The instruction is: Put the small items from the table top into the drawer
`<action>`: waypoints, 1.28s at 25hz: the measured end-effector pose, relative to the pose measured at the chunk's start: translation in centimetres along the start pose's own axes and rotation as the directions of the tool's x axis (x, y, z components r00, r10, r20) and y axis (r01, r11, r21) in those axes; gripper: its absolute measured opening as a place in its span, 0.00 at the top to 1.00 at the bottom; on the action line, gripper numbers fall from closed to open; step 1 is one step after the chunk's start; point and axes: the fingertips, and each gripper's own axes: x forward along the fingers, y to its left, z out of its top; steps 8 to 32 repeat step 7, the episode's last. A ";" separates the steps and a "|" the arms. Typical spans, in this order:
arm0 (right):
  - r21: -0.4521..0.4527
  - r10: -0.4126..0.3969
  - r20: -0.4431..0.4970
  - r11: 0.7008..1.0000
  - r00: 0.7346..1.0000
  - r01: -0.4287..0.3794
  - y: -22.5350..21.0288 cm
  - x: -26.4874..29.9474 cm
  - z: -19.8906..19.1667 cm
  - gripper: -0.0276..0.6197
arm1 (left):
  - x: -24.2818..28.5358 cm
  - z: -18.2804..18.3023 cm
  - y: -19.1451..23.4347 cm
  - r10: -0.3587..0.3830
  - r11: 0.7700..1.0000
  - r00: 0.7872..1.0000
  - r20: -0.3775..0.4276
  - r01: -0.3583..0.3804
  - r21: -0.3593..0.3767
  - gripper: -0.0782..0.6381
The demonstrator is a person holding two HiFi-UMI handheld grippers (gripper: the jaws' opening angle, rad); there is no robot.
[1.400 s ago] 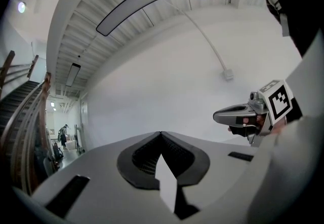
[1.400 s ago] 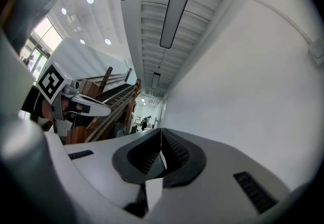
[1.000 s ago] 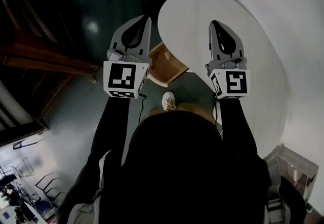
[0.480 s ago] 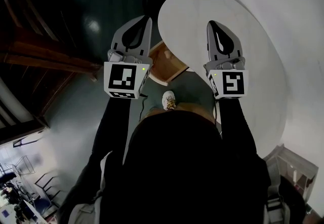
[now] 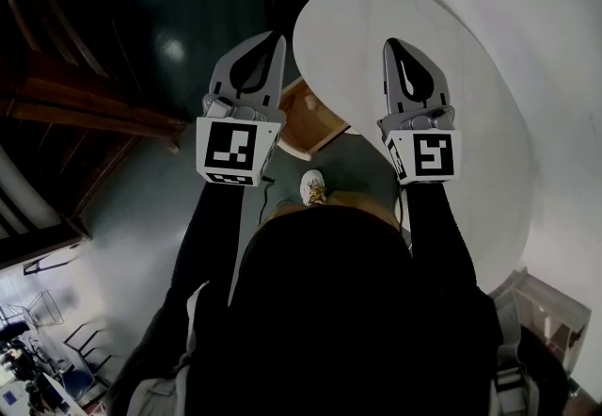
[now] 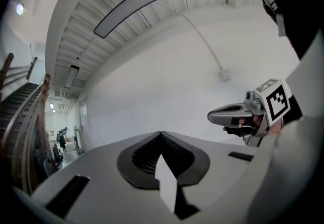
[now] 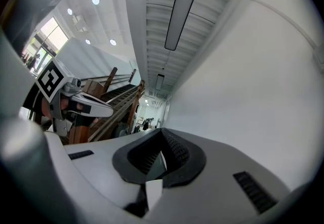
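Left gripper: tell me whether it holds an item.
No, the left gripper has its jaws together at the tips, with nothing between them.

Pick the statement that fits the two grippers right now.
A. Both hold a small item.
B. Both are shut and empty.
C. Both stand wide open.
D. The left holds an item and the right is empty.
B: in each gripper's own view, the fingers of the left gripper and of the right gripper meet at the tips with nothing between them.

Big open office/lab-type hall w/ wooden staircase, slatted ceiling, long strip light, white walls.
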 end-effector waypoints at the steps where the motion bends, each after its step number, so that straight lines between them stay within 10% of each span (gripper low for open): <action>1: -0.001 -0.001 0.000 1.000 1.000 0.001 0.0 0.1 0.0 0.92 | 0.1 0.0 -0.1 -0.003 1.000 1.000 0.001 0.003 0.000 0.87; 32: -0.004 -0.004 -0.002 1.000 1.000 0.004 -0.1 0.3 0.0 0.92 | 0.4 0.0 0.2 -0.007 1.000 1.000 0.007 0.007 -0.001 0.87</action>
